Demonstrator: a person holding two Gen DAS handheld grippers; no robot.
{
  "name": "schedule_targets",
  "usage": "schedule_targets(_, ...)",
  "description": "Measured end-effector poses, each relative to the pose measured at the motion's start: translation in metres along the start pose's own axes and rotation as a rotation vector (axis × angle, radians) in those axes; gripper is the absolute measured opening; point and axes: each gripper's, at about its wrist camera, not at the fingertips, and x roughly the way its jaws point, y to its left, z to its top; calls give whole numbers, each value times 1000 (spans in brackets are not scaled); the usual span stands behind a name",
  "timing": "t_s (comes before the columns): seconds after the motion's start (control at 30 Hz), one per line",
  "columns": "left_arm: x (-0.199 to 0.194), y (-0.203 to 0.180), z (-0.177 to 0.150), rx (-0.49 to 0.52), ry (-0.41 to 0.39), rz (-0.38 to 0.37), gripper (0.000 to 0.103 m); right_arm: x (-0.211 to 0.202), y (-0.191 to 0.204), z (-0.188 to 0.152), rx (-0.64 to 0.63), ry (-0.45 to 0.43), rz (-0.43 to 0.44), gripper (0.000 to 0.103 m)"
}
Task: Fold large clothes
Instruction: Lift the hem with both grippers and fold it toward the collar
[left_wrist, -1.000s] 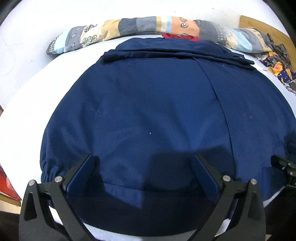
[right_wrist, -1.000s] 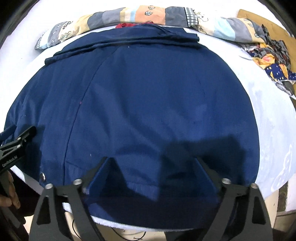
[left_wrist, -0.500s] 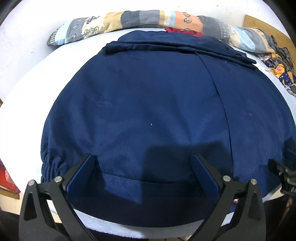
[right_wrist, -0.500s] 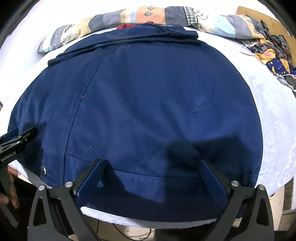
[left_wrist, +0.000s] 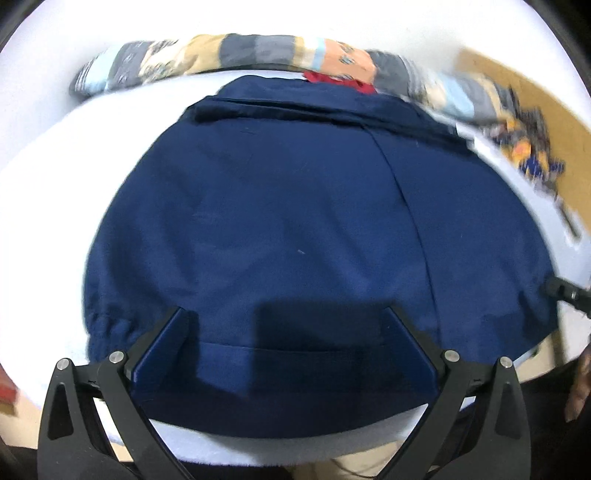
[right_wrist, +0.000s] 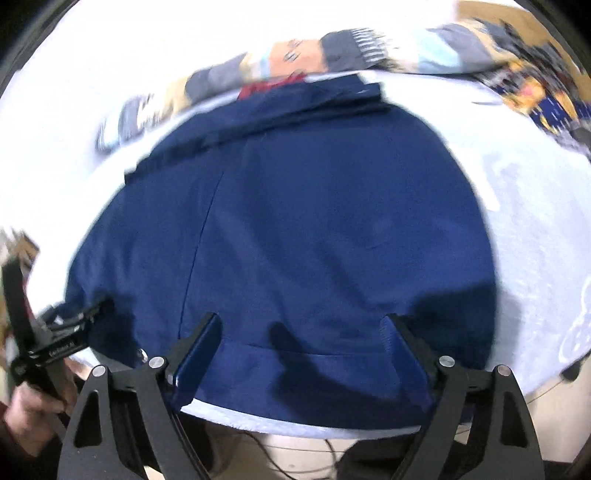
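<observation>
**Navy garment lies flat as both my grippers hang wide over its near hem**

A white padded table (left_wrist: 44, 155) fills both views, and spread across most of it is the large navy garment (left_wrist: 295, 221), lying flat with its hem toward me and a folded band of the same cloth along its far edge. A long seam runs from that far band down toward the hem. Behind the garment, a patchwork quilt roll (left_wrist: 229, 55) stretches along the far side of the table, and a scrap of red fabric (left_wrist: 332, 79) peeks out between the roll and the navy cloth. A heap of patterned cloth (right_wrist: 535, 88) sits at the far right corner; both views are smeared by motion there.

My left gripper (left_wrist: 284, 314) is above the hem with its jaws spread far apart, nothing between the pads. My right gripper (right_wrist: 301, 321) is likewise over the hem near the table edge; its jaws have just been closing somewhat but stand wide, gripping nothing. In the right wrist view, my hand (right_wrist: 26, 417) shows at the lower left, wrapped around the left gripper's handle.
</observation>
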Motion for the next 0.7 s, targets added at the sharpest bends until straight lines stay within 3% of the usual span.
schedule_targets(0.07,-7,14,6,-37,12,-15,103,-16,-23,3,78,-41,57,85)
schedule_targets(0.17,-21,47,17,-92,15,-61,103,-34,-63,7,210,-82,42,82)
schedule_targets(0.2,-27,61,19,-104,-3,-53,103,-36,-79,6,269,-83,41,78)
schedule_targets(0.27,-28,86,15,-154,2,-53,103,-36,-108,1,386,-80,61,57)
schedule_targets(0.33,-18,119,5,-304,49,-127,103,-28,-124,-5,448,-50,95,51)
schedule_targets(0.47,-4,151,-11,-468,87,-165,97,-11,-137,-17,534,-17,129,53)
schedule_targets(0.57,0,151,-11,-464,90,-173,97,-4,-141,-16,594,-17,154,54)
schedule_targets(0.7,7,144,-12,-443,97,-174,97,6,-136,-13,582,-5,140,55)
